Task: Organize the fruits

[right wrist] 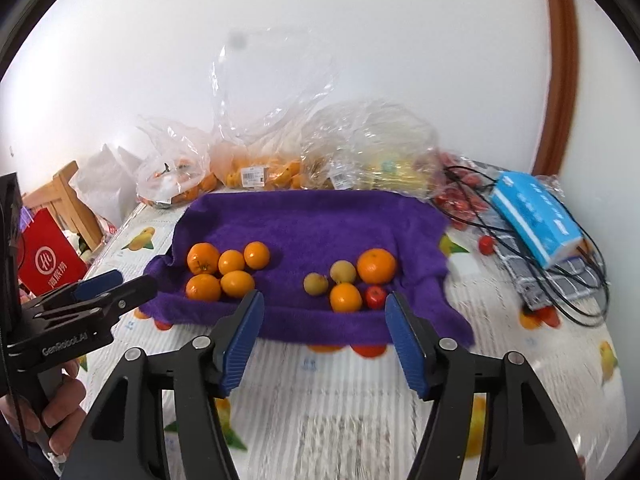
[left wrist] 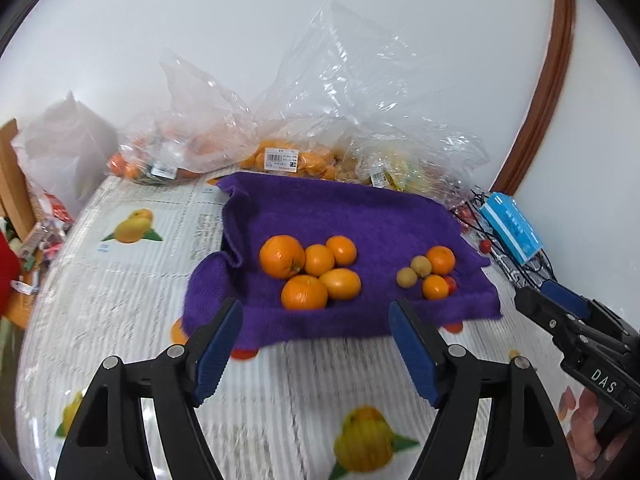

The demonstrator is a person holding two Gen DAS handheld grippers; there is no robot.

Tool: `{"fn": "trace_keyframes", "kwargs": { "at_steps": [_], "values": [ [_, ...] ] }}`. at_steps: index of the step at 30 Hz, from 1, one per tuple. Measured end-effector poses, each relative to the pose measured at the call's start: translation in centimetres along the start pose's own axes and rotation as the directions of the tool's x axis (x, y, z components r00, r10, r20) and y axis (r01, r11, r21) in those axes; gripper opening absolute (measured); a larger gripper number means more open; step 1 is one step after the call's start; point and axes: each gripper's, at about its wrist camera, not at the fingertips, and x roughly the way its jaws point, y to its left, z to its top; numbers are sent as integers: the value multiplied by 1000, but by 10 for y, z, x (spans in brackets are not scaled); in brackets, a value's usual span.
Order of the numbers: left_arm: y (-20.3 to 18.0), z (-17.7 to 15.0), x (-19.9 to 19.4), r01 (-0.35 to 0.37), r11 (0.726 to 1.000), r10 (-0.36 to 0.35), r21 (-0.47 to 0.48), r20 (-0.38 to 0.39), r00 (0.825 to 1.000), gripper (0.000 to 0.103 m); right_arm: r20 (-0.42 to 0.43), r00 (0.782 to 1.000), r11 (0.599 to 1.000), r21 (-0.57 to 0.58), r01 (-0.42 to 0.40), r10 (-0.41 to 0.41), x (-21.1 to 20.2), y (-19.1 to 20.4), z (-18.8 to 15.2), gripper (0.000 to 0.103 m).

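Observation:
A purple towel [left wrist: 344, 212] [right wrist: 312, 220] lies on the table. On its left sits a cluster of several oranges [left wrist: 308, 268] [right wrist: 224, 270]. On its right is a mixed group: two oranges [right wrist: 376, 266], two small yellow-green fruits [right wrist: 343, 272] and one small red fruit [right wrist: 376, 297]; the same group shows in the left wrist view [left wrist: 430, 274]. My left gripper [left wrist: 316, 312] is open and empty, short of the towel's front edge. My right gripper [right wrist: 324, 306] is open and empty, in front of the mixed group.
Clear plastic bags of oranges and other fruit [left wrist: 280, 156] [right wrist: 256, 172] line the wall behind the towel. A blue tissue pack [right wrist: 536, 216] and black cables [right wrist: 500, 196] lie at the right with loose red fruits [right wrist: 486, 243]. A red box [right wrist: 48, 256] stands left.

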Motion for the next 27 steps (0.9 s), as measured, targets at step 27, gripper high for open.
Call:
{"fn": "trace_keyframes", "kwargs": {
  "at_steps": [27],
  "values": [
    [-51, -42, -123, -39, 995, 28, 95, 113, 993, 94, 74, 996, 997, 60, 46, -50, -130, -13, -50, 100]
  ]
}}
